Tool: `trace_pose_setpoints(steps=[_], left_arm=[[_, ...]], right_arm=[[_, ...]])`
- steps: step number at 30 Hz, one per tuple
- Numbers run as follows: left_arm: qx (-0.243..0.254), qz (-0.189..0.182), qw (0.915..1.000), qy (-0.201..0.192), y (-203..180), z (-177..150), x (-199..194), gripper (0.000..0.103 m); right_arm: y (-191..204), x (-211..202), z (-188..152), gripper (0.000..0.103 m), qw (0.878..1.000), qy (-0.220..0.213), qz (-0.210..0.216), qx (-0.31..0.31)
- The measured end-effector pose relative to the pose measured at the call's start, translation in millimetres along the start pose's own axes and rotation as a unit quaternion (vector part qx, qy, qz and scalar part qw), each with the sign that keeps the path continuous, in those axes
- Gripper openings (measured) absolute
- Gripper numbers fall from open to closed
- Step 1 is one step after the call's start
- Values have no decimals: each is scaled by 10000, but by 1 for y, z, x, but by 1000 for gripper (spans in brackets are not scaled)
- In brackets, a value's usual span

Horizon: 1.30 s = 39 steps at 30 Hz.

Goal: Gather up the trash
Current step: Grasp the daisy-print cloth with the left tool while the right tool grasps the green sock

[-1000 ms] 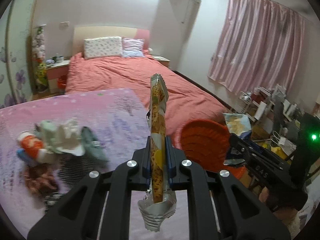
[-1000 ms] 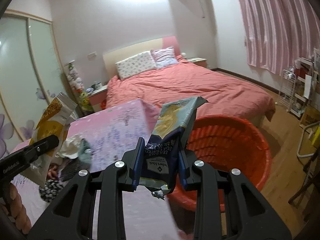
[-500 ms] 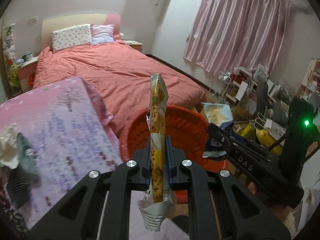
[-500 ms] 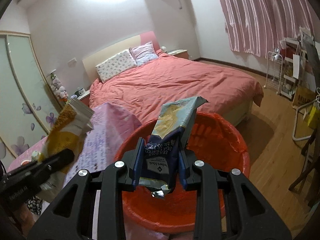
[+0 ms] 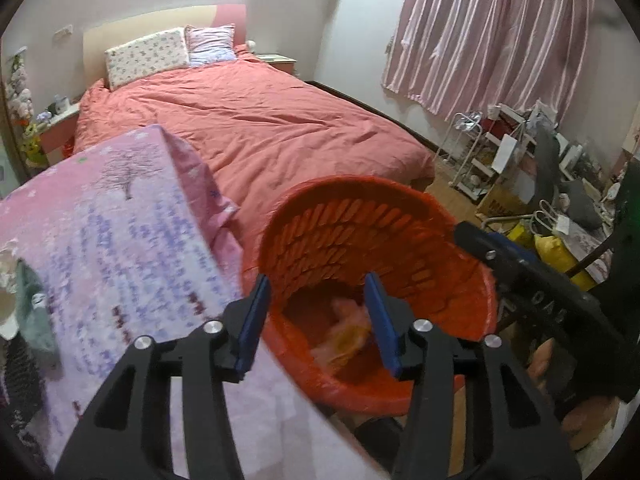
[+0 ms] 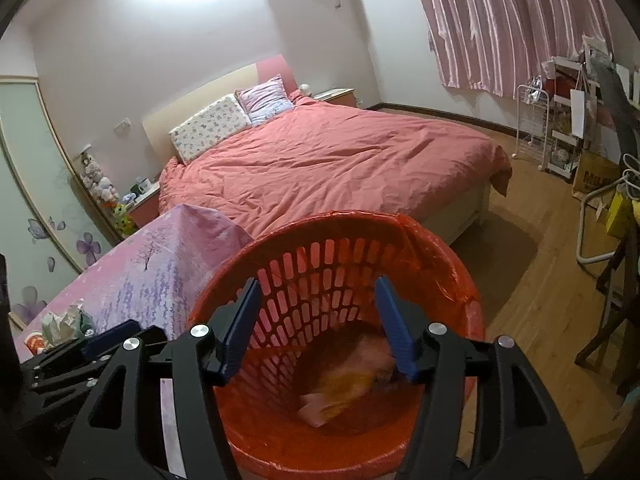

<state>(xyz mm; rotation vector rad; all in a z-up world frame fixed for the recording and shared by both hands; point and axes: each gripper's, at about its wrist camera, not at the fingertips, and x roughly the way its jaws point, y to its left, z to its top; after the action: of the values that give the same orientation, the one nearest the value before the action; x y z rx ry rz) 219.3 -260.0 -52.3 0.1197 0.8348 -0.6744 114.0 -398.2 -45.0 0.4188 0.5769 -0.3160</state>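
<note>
Orange-red slatted basket [image 6: 400, 264] ahead of the fingers; blurred yellow-pink wrappers [image 6: 344, 384] between them. Blue pads [image 5: 252, 320] on black fingers. Left of fingers: pink-lilac tree-print cloth [image 5: 120, 232]. Beyond: salmon bedspread [image 6: 328, 160], floral pillow [image 6: 208, 126], pink striped curtains [image 5: 492, 36].

My table [image 5: 120, 240], draped in a pink floral cloth [image 6: 160, 268], carries crumpled trash [image 6: 60, 322] at its far-left end.

One red slotted basket [image 6: 436, 264] sits ahead of the fingers, with blurred wrappers [image 6: 344, 384] inside, number unclear. Two pillows [image 5: 148, 56] lie on one bed [image 5: 256, 120] beyond. One surface [image 5: 112, 216] stands left of the fingers.
</note>
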Motion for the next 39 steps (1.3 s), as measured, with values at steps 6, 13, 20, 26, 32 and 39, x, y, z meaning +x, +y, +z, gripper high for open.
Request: trace_pose_setpoints(steps=[6, 13, 20, 26, 32, 39], left_arm=[[22, 454, 9987, -210, 20, -19, -37, 66], [-317, 886, 9950, -348, 62, -46, -84, 71], [-666, 1451, 9857, -545, 109, -77, -135, 71], [-984, 2070, 9710, -676, 152, -116, -175, 71], [-1204, 2121, 9692, -333, 177, -145, -167, 71], [-1366, 2155, 9669, -30, 195, -158, -146, 30]], right_arm=[[14, -11, 1, 63, 9997, -43, -5, -240], [56, -30, -10, 64, 9975, -69, 199, -672], [97, -37, -28, 64, 9942, 58, 518, -938], [142, -31, -50, 64, 9874, 329, 805, -1319], [181, -22, -70, 64, 9802, 555, 984, -1625], [213, -7, -83, 64, 9726, 771, 1085, -1907]])
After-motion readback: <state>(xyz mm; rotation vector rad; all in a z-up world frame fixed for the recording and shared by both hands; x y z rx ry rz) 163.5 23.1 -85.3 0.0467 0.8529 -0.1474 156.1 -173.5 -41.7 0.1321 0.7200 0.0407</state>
